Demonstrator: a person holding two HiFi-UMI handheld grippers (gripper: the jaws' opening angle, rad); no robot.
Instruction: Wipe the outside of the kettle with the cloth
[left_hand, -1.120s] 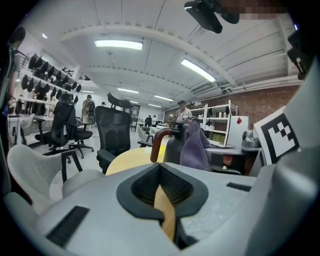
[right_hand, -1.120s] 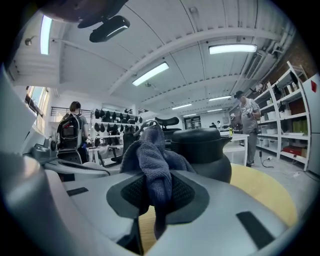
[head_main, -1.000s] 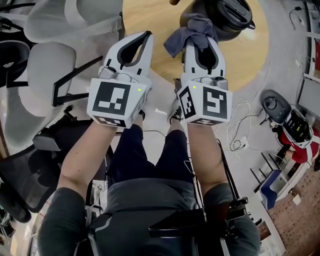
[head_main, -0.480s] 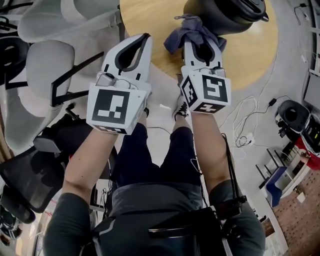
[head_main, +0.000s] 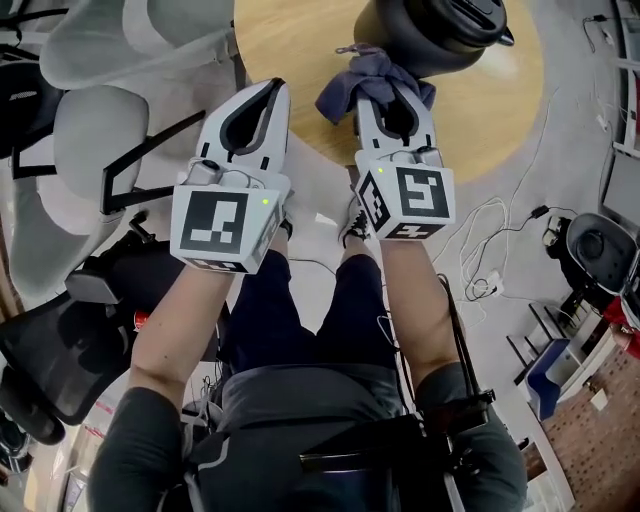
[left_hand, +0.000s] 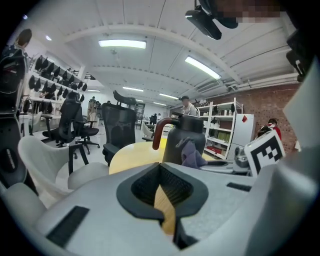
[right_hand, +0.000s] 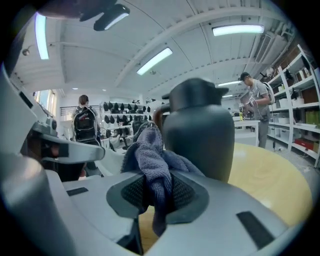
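A dark kettle (head_main: 432, 28) with a reddish handle (left_hand: 157, 133) stands on the round wooden table (head_main: 300, 45). My right gripper (head_main: 392, 95) is shut on a blue-grey cloth (head_main: 372, 78), which bunches out past the jaws right next to the kettle's near side. In the right gripper view the cloth (right_hand: 150, 157) hangs pinched between the black pads (right_hand: 185, 192), with the kettle (right_hand: 200, 135) just behind it. My left gripper (head_main: 262, 100) hovers over the table's near edge, left of the kettle, shut and empty. Its own view shows the kettle (left_hand: 184, 142) and the cloth (left_hand: 193, 154) ahead to the right.
White chairs (head_main: 100, 140) stand left of the table and a black mesh chair (head_main: 55, 355) lower left. Cables (head_main: 490, 250) lie on the floor at the right. Shelves (left_hand: 220, 130) and people stand far behind.
Both grippers sit slightly lower and further left in the head view. The cloth stays pinched in the right gripper, close by the kettle's near side.
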